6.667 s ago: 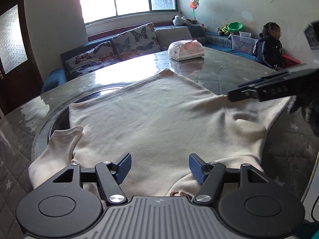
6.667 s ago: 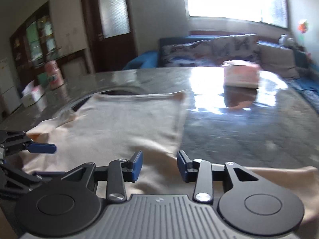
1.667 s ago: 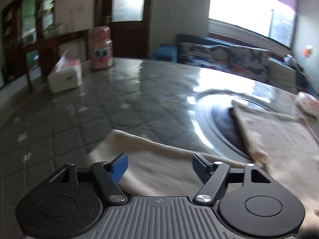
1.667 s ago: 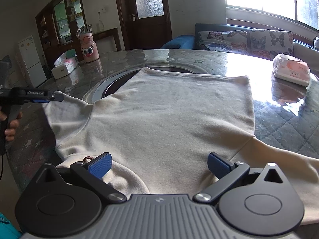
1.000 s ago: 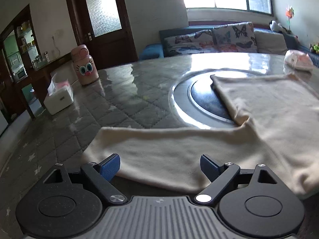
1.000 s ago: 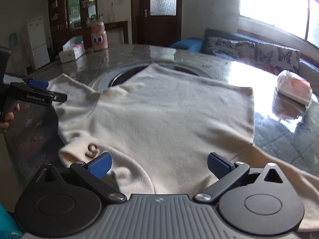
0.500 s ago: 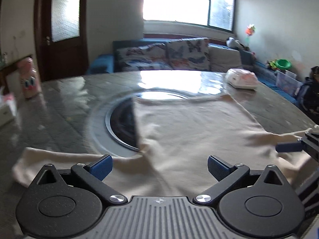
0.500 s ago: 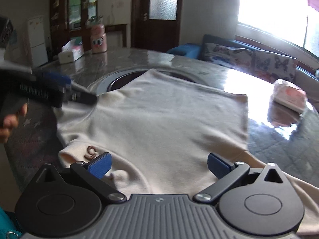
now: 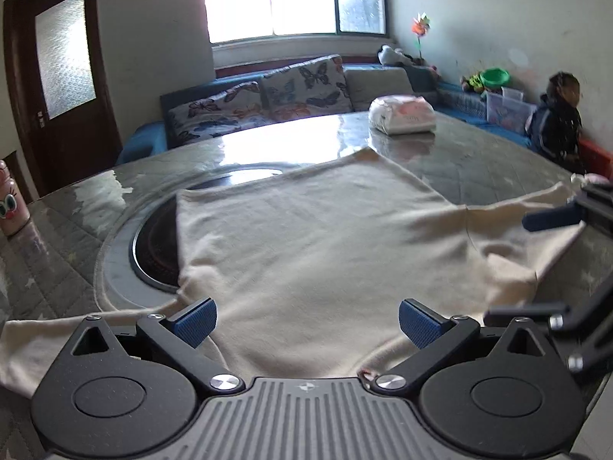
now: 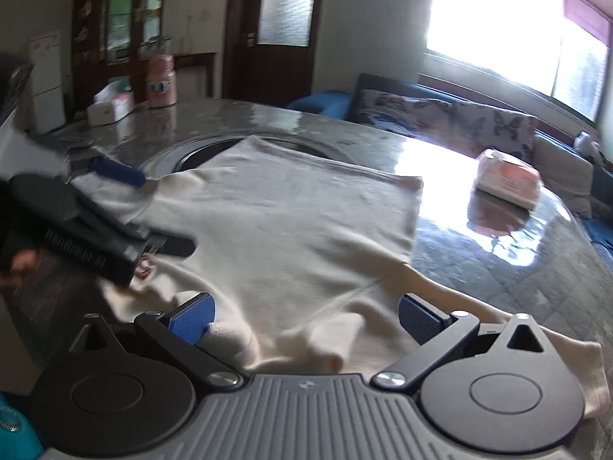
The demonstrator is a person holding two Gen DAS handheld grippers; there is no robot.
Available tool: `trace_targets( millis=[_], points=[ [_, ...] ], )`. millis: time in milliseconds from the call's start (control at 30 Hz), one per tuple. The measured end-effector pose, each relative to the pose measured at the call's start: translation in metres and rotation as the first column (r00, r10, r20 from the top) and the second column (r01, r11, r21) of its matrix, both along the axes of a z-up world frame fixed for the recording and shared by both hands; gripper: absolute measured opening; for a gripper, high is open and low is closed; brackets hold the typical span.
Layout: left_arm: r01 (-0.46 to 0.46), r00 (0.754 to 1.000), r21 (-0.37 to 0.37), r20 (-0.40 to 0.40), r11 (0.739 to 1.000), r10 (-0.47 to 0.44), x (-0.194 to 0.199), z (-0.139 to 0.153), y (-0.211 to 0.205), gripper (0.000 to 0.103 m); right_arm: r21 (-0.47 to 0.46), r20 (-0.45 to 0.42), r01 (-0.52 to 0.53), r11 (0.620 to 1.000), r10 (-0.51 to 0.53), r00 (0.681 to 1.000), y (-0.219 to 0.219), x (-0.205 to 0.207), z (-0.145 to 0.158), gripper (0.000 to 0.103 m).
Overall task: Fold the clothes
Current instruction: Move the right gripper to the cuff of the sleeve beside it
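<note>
A quilted desk (image 9: 479, 161) carries the cream sweater (image 9: 306, 237), spread flat, hem over the round inset. Left gripper (image 9: 306, 322) hangs spread wide over the collar end; right gripper (image 10: 304, 318) likewise gapes wide, pinching nothing.

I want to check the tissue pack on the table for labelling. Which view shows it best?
The left wrist view: the tissue pack sits sharp and unobstructed beyond the cream top. In the right wrist view the pack is motion-blurred and washed out by window glare.
</note>
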State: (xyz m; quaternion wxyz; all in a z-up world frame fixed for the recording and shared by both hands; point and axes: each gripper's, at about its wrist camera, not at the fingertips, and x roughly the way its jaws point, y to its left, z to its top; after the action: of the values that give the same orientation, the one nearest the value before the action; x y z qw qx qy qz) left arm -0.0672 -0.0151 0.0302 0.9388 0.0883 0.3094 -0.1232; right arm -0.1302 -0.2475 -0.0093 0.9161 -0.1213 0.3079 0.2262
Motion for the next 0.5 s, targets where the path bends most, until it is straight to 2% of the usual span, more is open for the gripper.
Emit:
trace_targets(
  millis=[100,200,367,500],
  points=[
    [0.012,1.000,0.039,-0.005,0.999,-0.012,-0.003,-0.007,-0.003,0.103,0.014,-0.040,-0.020,1.000,0.021,0.999,-0.001,-0.003,-0.005,0.103],
    [0.016,1.000,0.063,-0.010,0.998,-0.016,-0.006,-0.012,-0.002,0.103,0.035,-0.022,-0.049,0.998,0.050,0.999,-0.003,-0.010,0.001,0.103],
    [0.013,1.000,0.049,-0.010,0.999,-0.012,-0.006,-0.006,0.002,0.103,0.068,0.025,0.055,0.996,-0.057,0.998,-0.019,0.001,0.014,0.103],
    [0.024,1.000,0.022,0.019,0.999,-0.024,-0.002,0.007,-0.002,0.103,-0.009,0.006,0.100,0.995,-0.100,0.995,-0.023,0.006,-0.002,0.103]
  ],
)
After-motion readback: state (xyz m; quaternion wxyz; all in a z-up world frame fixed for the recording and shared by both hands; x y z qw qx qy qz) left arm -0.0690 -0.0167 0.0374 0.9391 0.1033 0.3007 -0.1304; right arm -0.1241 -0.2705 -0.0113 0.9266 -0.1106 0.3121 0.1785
